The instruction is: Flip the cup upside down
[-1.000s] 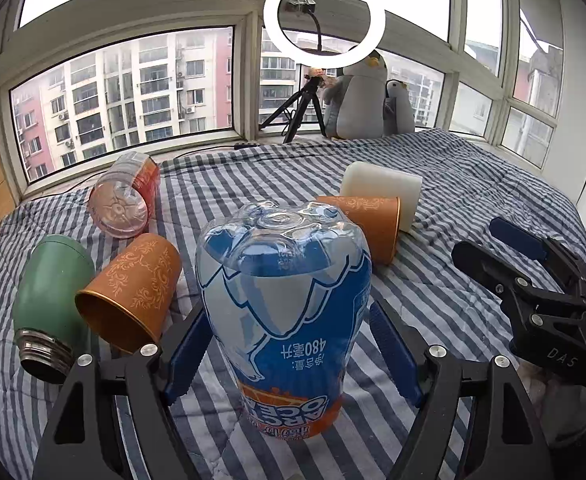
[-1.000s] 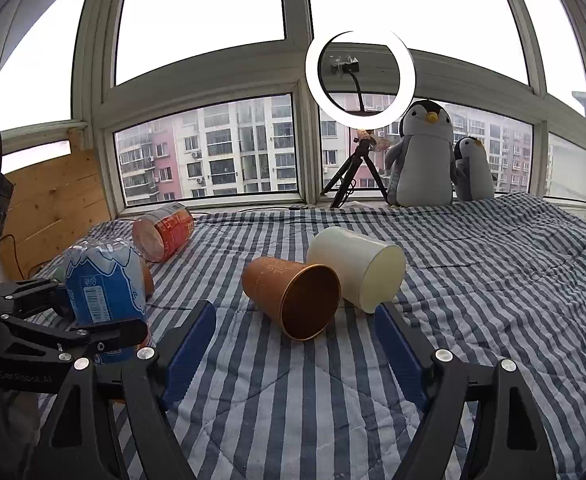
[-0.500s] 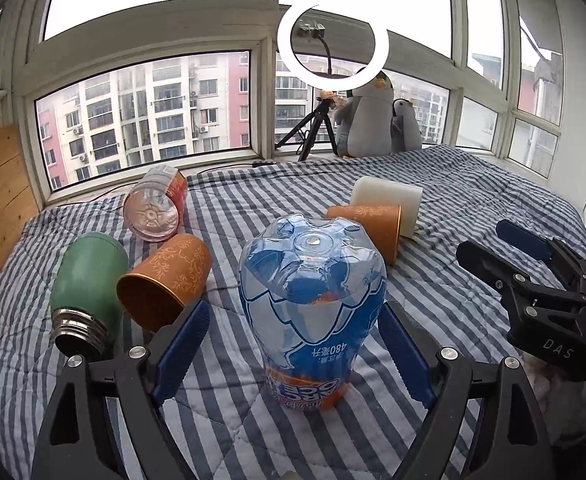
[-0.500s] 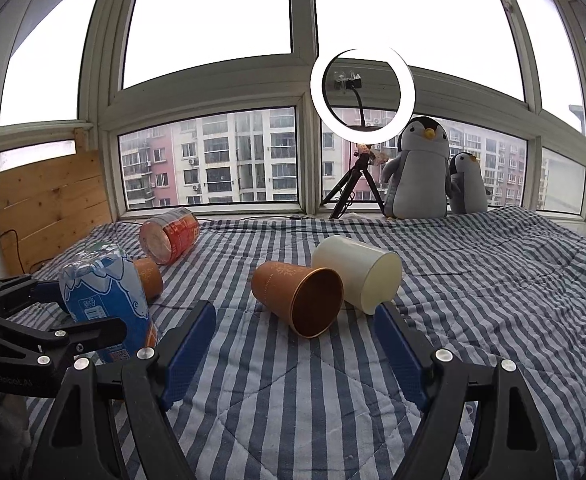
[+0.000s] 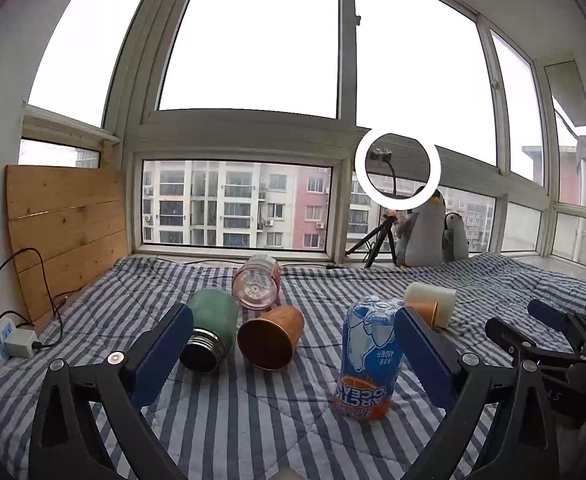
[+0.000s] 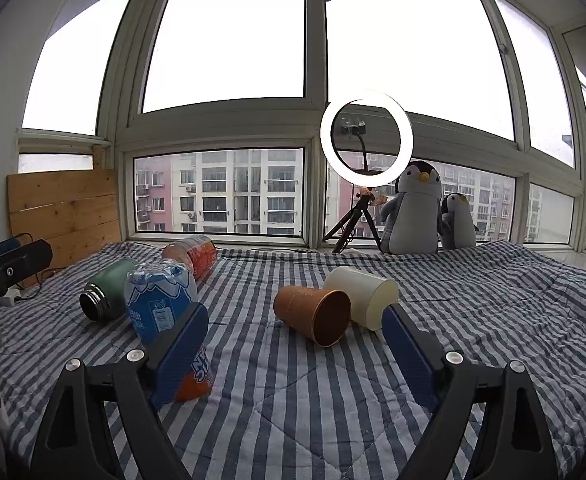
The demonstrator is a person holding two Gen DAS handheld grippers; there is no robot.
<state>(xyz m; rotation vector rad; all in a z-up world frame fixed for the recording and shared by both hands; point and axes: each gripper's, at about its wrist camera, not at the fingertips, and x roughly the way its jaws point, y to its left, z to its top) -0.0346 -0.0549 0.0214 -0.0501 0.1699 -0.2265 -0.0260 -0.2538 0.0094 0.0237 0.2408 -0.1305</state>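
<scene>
A clear plastic cup with a blue and orange label [image 5: 369,360] stands upside down on the striped bedcover, base up. It sits just inside the right finger of my left gripper [image 5: 293,320], which is open and holds nothing. In the right wrist view the same cup [image 6: 157,300] shows behind the left finger of my right gripper [image 6: 293,314], also open and empty. A copper cup [image 6: 315,314] lies on its side straight ahead of the right gripper, against a white cup [image 6: 363,296].
A green flask [image 5: 211,328], another copper cup [image 5: 271,336] and a pink-red plastic cup [image 5: 257,286] lie on their sides at the left. A ring light on a tripod [image 6: 367,140] and plush penguins [image 6: 415,208] stand at the window. A wooden board [image 5: 65,216] leans at the left.
My left gripper has drawn back and up from the blue-labelled cup, which stays standing upside down on the bed. The right gripper has also pulled back, and both views have tilted upward.
</scene>
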